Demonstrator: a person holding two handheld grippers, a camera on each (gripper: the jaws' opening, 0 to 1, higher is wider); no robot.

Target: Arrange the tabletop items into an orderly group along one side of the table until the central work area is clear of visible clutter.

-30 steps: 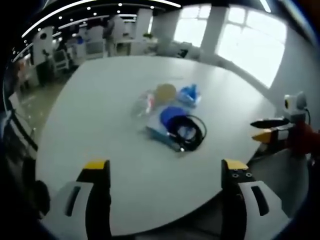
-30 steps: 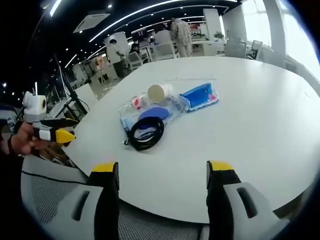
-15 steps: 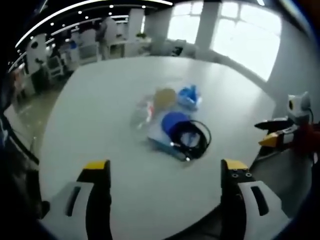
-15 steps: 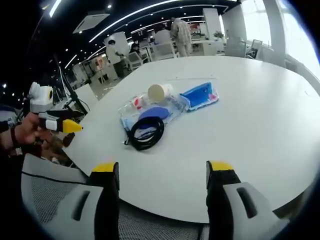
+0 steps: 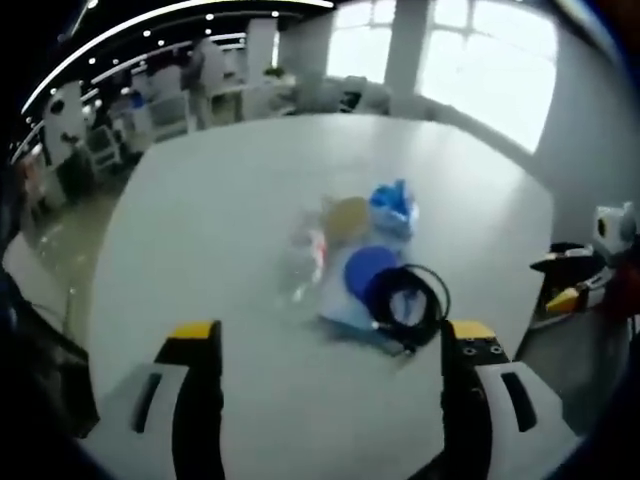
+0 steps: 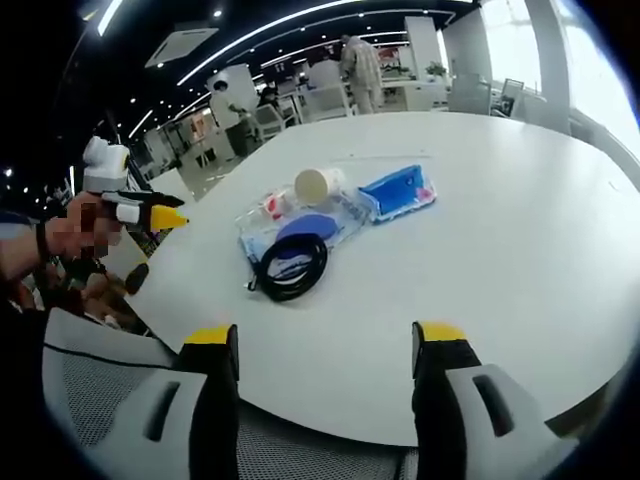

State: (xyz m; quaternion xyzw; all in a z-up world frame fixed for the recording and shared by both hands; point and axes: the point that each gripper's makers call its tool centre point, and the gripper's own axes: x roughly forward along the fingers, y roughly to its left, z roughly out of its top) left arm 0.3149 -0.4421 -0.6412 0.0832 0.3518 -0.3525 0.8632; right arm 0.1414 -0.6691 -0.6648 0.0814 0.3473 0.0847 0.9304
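Left gripper view: the left tongs (image 5: 320,345) stand wide apart, both yellow-tipped jaws rising from the bottom edge, holding nothing and touching nothing. They hang above the near part of the white counter (image 5: 200,220). The clutter lies in one group near the counter's middle: a coiled black cable (image 5: 408,305) resting on a blue round item (image 5: 366,270), a tan round lid (image 5: 347,213) behind it, a blue pouch (image 5: 393,205) just beside the lid, and a clear plastic bag (image 5: 305,262) to the left, blurred. The right tongs (image 5: 566,285) show at the right edge, beyond the counter's rim; whether they are apart cannot be told here.

Right gripper view: the right tongs (image 6: 325,345) stand wide apart over the counter's near rim (image 6: 330,400), empty. The same group lies well ahead: cable (image 6: 292,265), blue round item (image 6: 303,226), lid (image 6: 313,184), blue pouch (image 6: 400,190), clear bag (image 6: 270,208). The left tongs (image 6: 160,213) are held by a hand (image 6: 75,225) at the left, off the counter.
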